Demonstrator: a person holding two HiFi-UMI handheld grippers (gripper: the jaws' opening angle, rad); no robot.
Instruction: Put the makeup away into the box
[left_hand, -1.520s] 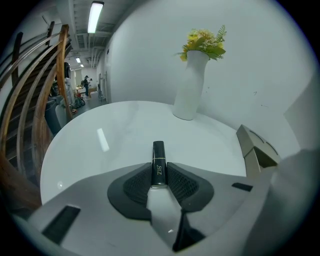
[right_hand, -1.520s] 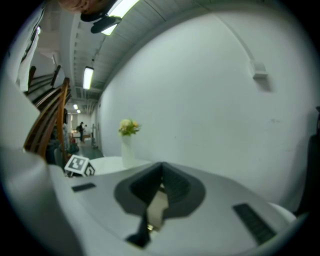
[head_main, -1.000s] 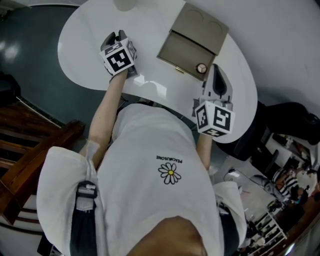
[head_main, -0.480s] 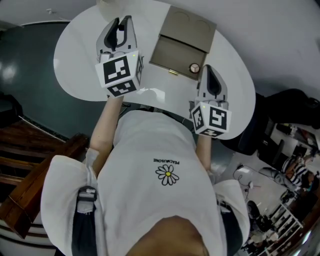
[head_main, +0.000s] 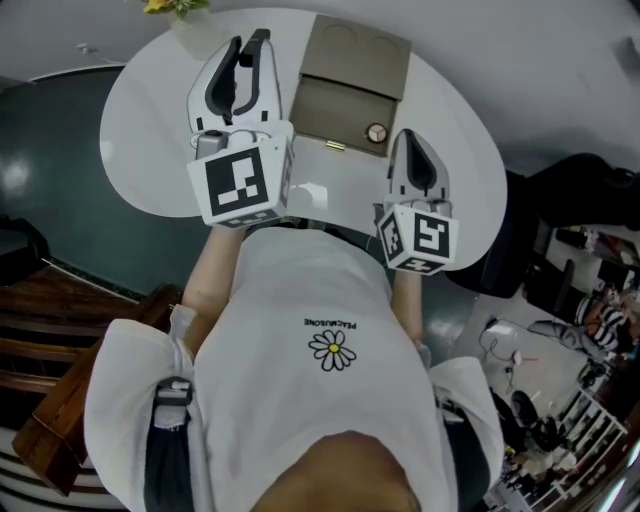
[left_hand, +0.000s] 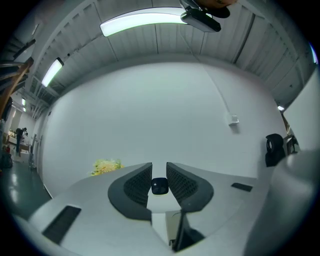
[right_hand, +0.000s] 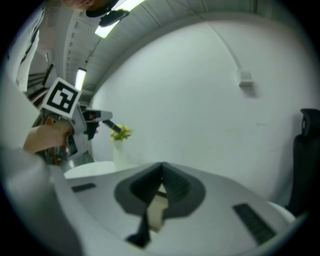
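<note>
An open tan box (head_main: 345, 100) lies on the white oval table (head_main: 150, 120), its lid folded back toward the far side. A small round compact (head_main: 376, 132) rests in the box's near right corner. My left gripper (head_main: 248, 48) is lifted high over the table left of the box. Its jaws are shut on a small black makeup piece (left_hand: 159, 186), seen between the pads in the left gripper view (left_hand: 159, 169). My right gripper (head_main: 411, 142) hovers just right of the box, pointing past the compact; its jaws (right_hand: 161, 173) meet at the tips, with nothing between them.
A white vase with yellow flowers (head_main: 166, 6) stands at the table's far left edge (right_hand: 120, 146). A white wall rises behind the table. Dark chairs and clutter stand on the floor to the right (head_main: 560, 200).
My left gripper has risen off the table beside the box and tipped up toward level, still holding the dark piece. The right gripper has hardly moved.
</note>
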